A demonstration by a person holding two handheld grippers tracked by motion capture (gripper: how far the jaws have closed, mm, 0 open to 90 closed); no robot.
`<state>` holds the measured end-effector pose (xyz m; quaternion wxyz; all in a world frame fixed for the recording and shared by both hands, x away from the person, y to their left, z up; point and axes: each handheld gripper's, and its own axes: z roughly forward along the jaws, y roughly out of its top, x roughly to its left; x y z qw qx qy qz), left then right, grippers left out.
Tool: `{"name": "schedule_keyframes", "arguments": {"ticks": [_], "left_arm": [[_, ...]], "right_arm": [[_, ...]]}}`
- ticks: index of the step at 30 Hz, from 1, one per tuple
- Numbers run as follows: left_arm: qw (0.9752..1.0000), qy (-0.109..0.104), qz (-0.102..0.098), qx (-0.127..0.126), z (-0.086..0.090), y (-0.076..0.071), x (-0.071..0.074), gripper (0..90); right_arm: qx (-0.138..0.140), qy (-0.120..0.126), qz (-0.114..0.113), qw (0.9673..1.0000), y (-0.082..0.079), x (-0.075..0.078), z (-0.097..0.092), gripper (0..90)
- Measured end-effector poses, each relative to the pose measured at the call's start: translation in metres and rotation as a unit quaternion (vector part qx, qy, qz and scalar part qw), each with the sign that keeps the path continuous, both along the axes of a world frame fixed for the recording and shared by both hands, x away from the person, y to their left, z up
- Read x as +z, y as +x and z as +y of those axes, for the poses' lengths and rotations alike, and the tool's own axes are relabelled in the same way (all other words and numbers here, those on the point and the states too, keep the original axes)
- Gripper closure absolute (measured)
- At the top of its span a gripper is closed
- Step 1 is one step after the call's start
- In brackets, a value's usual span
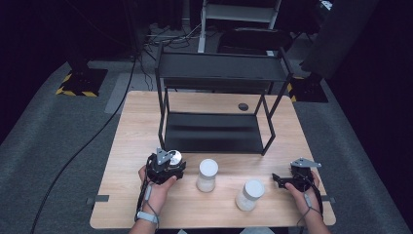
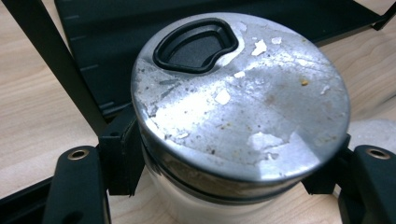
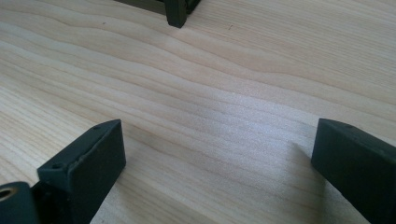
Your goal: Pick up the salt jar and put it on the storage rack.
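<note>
Beyond both grippers, the black two-tier metal rack stands bare on the light wooden tabletop. Two white-lidded frosted jars wait between the grippers, unmoved. Closed on the scuffed steel-lidded jar, the left gripper grips just below its lid, so shelving seems barely begun. The right gripper gapes wide, empty.

Upright white jar, worn silver lid, on table before shelf.

lab: dark curtains, hazard-taped stand bases, floor cables.
</note>
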<state>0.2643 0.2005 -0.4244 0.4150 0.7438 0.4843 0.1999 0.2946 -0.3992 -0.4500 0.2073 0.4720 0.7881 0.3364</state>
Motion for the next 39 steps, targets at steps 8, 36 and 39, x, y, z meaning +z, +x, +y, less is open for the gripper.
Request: {"name": "schedule_keyframes", "arguments": {"ticks": [8, 36, 39], "left_arm": [[0.9998, -0.003, -0.016, -0.010, 0.001, 0.003, 0.009, 29.3], [0.9978, 0.000, -0.057, -0.033, -0.010, 0.045, 0.051, 29.6], [0.9976, 0.003, -0.063, -0.031, -0.013, 0.049, 0.053, 29.6]], "right_arm": [[0.000, 0.000, 0.000, 1.0000, 0.000, 0.000, 0.000, 2.7], [0.000, 0.000, 0.000, 1.0000, 0.000, 0.000, 0.000, 2.7], [0.000, 0.000, -0.001, 1.0000, 0.000, 0.000, 0.000, 2.7]]}}
